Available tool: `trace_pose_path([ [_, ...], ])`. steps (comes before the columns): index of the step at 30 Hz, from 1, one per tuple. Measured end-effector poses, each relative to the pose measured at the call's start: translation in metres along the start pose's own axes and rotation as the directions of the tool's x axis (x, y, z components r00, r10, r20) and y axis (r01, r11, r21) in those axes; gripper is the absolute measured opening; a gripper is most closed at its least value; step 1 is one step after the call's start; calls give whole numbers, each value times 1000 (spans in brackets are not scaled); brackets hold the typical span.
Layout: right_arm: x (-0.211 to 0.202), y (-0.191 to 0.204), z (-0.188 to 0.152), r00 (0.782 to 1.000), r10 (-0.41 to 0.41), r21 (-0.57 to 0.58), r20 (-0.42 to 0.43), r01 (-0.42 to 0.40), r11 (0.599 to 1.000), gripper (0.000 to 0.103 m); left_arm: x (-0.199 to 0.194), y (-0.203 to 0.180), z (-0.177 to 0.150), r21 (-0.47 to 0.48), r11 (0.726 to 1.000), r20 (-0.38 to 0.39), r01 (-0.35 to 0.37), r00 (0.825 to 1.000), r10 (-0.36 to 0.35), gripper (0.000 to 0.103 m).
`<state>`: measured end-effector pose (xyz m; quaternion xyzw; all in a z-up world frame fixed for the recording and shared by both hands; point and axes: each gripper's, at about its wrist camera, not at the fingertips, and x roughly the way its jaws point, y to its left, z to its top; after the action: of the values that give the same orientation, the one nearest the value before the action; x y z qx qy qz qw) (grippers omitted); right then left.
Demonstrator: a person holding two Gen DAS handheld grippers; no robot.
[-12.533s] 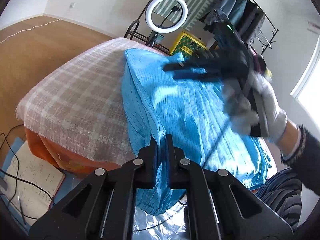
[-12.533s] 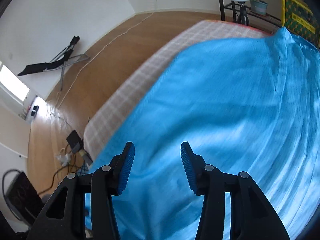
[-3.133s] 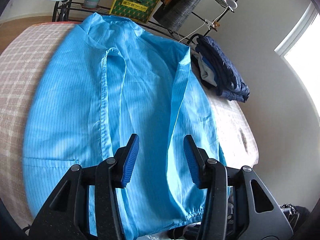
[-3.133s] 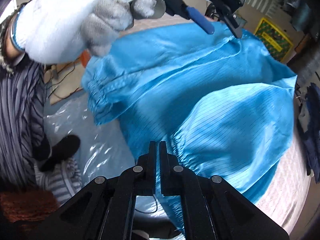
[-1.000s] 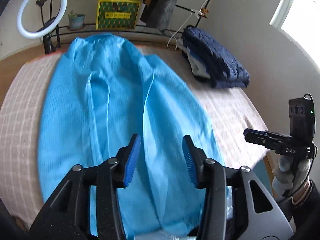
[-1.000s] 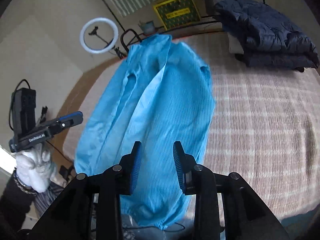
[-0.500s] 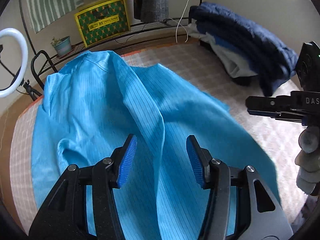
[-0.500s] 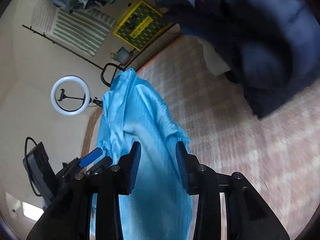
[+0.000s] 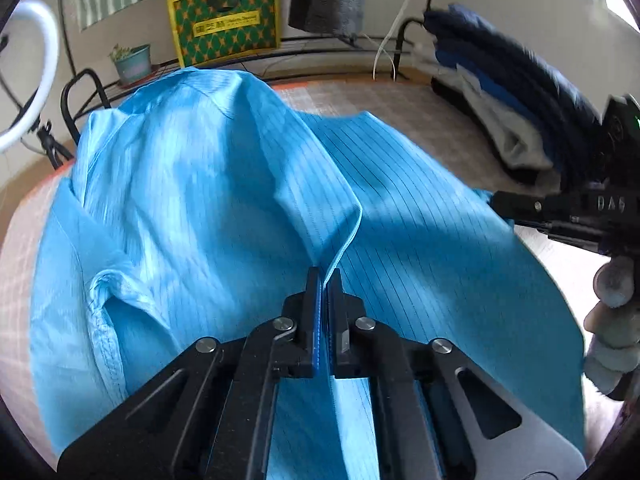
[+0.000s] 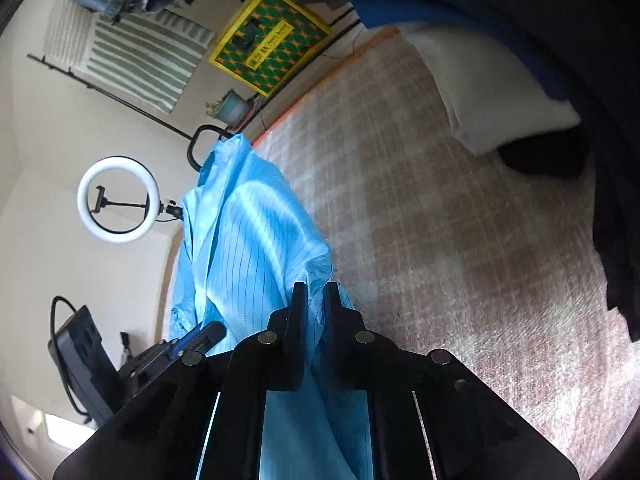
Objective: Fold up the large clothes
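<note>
On the bed (image 9: 400,104), w/ its soft checked cover, lies the big blue coat (image 9: 224,200). It's thin, smooth cloth w/ fine dark stripes, bunched into folds. The left claw (image 9: 325,280) has just snapped closed & pinches a raised, stitched edge of the coat. The right claw (image 10: 315,294) has just closed too, pinching the coat's crinkly edge near the bare cover. In the left view a hand in a white knit glove (image 9: 610,332) holds the right claw. A puffy dark jacket (image 9: 520,76) sits at the far corner. A round ring lamp (image 10: 117,199) stands behind the bed.
</note>
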<state>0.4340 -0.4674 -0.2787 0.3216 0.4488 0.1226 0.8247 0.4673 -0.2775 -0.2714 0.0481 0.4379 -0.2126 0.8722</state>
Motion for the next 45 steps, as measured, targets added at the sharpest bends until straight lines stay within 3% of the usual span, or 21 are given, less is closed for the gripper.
trace_pose_path([
  [4, -27, 20, 6, 994, -21, -109, 103, 33, 994, 3, -13, 30, 0, -147, 984, 38, 96, 995, -92, 0],
  [7, -43, 13, 21, 983, -66, -79, 174, 81, 994, 0, -1, 54, -5, -259, 954, -12, 150, 987, -158, 0],
  [10, -50, 4, 34, 972, -121, -63, 202, 136, 989, 0, 16, 66, -10, -314, 941, -93, 127, 982, -164, 2],
  [12, -48, 4, 34, 978, -128, -85, 167, 143, 986, 0, 13, 66, -9, -300, 945, -77, 129, 984, -159, 13],
  [13, -46, 3, 31, 987, -103, -94, 126, 115, 989, 1, 11, 65, -7, -282, 952, -72, 118, 987, -144, 28],
  [15, -39, 1, 20, 998, -62, -92, 30, 64, 994, 14, 6, 61, -2, -244, 965, -49, 97, 992, -113, 46],
  [16, -37, 2, 14, 999, -45, -105, 5, 45, 993, 26, 5, 61, 0, -233, 968, -41, 93, 994, -105, 46],
  [18, -31, 3, 4, 997, -72, -133, -29, 68, 989, 35, 6, 60, 7, -222, 972, -38, 83, 995, -94, 46],
  [21, -19, -6, -1, 994, -77, -91, -73, 70, 993, 35, 13, 62, 15, -233, 969, -40, 80, 995, -92, 46],
  [24, -11, -14, 4, 995, -82, -59, -63, 78, 995, 37, 17, 61, 19, -239, 968, -42, 70, 996, -83, 46],
  [25, -8, -12, 6, 996, -63, -56, -58, 60, 997, 34, 17, 60, 20, -242, 968, -41, 70, 996, -82, 46],
  [26, -8, -11, 6, 997, -47, -56, -55, 44, 997, 18, 18, 60, 20, -246, 966, -37, 83, 995, -95, 45],
  [27, -8, -7, 7, 998, -31, -68, -53, 27, 997, 8, 18, 61, 20, -247, 964, -34, 94, 994, -106, 27],
  [28, -10, -2, 8, 998, -39, -97, -45, 34, 995, 3, 17, 60, 20, -245, 964, -35, 104, 993, -116, 3],
  [31, -23, 19, 16, 987, -152, -209, 43, 157, 965, 2, 16, 64, 22, -262, 952, -19, 160, 985, -171, 3],
  [33, -29, 24, 25, 972, -211, -222, 100, 228, 948, 2, 16, 70, 25, -291, 939, 4, 183, 982, -190, 2],
  [36, -26, 19, 40, 948, -283, -208, 145, 309, 928, 0, 25, 79, 29, -325, 934, 3, 148, 988, -155, 2],
  [39, -18, 9, 46, 919, -362, -192, 156, 388, 901, 0, 44, 90, 27, -385, 912, -60, 143, 982, -180, 2],
  [43, -29, 8, 40, 967, -232, -195, 102, 248, 949, 2, 32, 86, 27, -330, 937, -23, 113, 992, -128, 2],
  [45, -42, 6, 31, 986, -156, -174, 65, 165, 971, 21, 31, 86, 27, -323, 940, -27, 110, 992, -126, 3],
])
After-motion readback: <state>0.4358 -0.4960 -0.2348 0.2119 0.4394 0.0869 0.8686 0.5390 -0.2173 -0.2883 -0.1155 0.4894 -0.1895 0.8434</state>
